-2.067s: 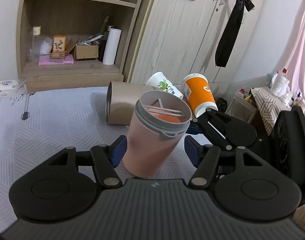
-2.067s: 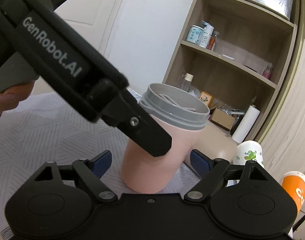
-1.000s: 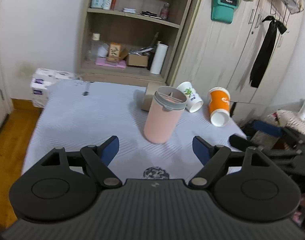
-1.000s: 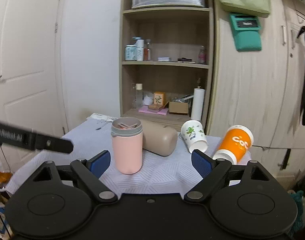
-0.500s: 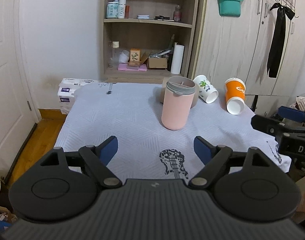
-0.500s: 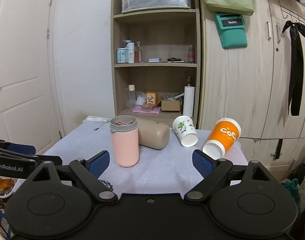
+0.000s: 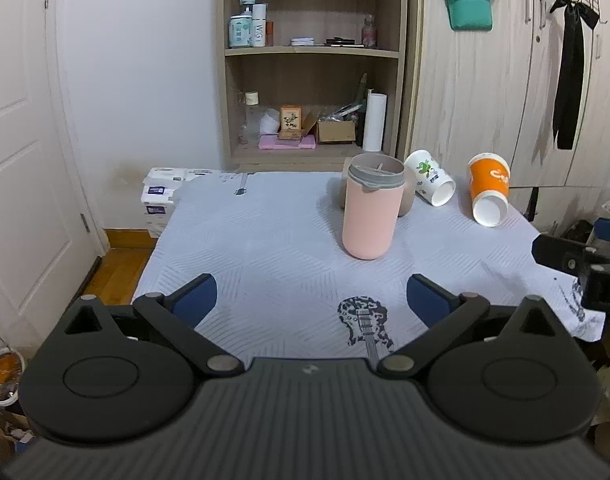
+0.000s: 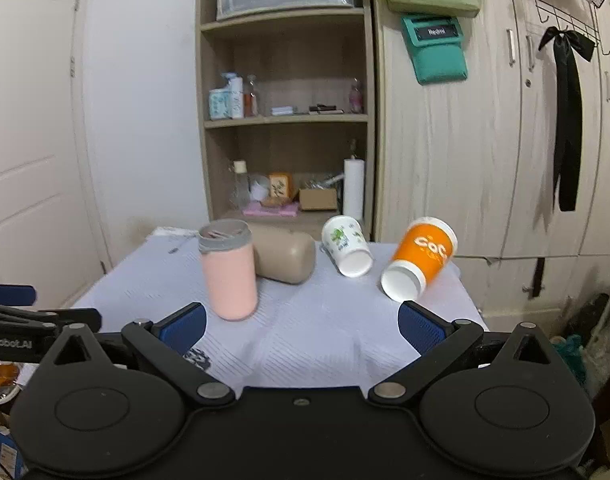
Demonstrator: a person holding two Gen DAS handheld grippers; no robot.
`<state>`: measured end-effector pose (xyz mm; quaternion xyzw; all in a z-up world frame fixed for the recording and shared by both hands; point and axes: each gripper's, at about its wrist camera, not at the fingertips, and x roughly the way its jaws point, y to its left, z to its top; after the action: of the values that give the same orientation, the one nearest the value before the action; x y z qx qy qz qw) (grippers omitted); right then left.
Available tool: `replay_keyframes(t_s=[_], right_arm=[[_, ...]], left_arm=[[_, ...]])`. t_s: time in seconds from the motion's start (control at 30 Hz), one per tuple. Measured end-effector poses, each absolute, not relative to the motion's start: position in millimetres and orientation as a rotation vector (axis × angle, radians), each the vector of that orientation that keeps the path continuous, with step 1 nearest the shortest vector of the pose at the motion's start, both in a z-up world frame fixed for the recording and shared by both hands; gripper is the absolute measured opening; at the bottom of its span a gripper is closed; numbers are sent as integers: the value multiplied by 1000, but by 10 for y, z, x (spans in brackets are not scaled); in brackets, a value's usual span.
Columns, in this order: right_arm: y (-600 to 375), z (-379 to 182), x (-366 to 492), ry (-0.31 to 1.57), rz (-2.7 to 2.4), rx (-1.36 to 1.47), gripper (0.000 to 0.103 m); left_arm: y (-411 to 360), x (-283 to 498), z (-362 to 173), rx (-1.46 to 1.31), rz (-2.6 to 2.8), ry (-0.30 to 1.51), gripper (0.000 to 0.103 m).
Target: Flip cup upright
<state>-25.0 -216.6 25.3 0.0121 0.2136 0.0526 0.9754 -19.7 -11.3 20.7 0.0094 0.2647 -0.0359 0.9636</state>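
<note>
The pink cylindrical cup with a grey rim band (image 7: 369, 213) stands upright on the worktop (image 7: 265, 248), mouth up, toward the far right part of the surface. Thin stick-like items show inside its mouth; what they are cannot be told. Directly behind it and touching or nearly touching lies a beige cylindrical container (image 8: 285, 254) on its side. Further right, a white paper cup with green print (image 7: 431, 182) lies on its side, mouth toward the camera and showing a bare white inside. Near the right edge an orange paper cup with white lettering (image 7: 487, 193) leans mouth-down.

The right wrist view shows the beige container's rounded closed end; the left wrist view shows only slivers of it around the pink cup. The left view alone shows the guitar print (image 7: 365, 320) on the cloth near the front edge.

The left hand-held gripper (image 7: 311, 300) and right hand-held gripper (image 8: 302, 326) both have jaws spread wide, holding nothing, well apart from the cup.

A pale patterned cloth covers the worktop. Behind it stand a wooden shelf unit (image 7: 313, 52) and wardrobe doors (image 7: 485, 80).
</note>
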Motion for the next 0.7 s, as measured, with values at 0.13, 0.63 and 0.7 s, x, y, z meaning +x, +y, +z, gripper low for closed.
replay_keyframes(t_s=[0.13, 0.63, 0.7], right_arm=[[-2162, 241, -263, 439, 81, 9, 103], [-2120, 255, -279, 452, 44, -18, 103], [-2108, 265, -270, 453, 40, -22, 103]], left_arm=[[-127, -211, 207, 25, -55, 542, 103], [-146, -155, 167, 53, 17, 591, 103], [-133, -150, 161, 56, 25, 598, 103]])
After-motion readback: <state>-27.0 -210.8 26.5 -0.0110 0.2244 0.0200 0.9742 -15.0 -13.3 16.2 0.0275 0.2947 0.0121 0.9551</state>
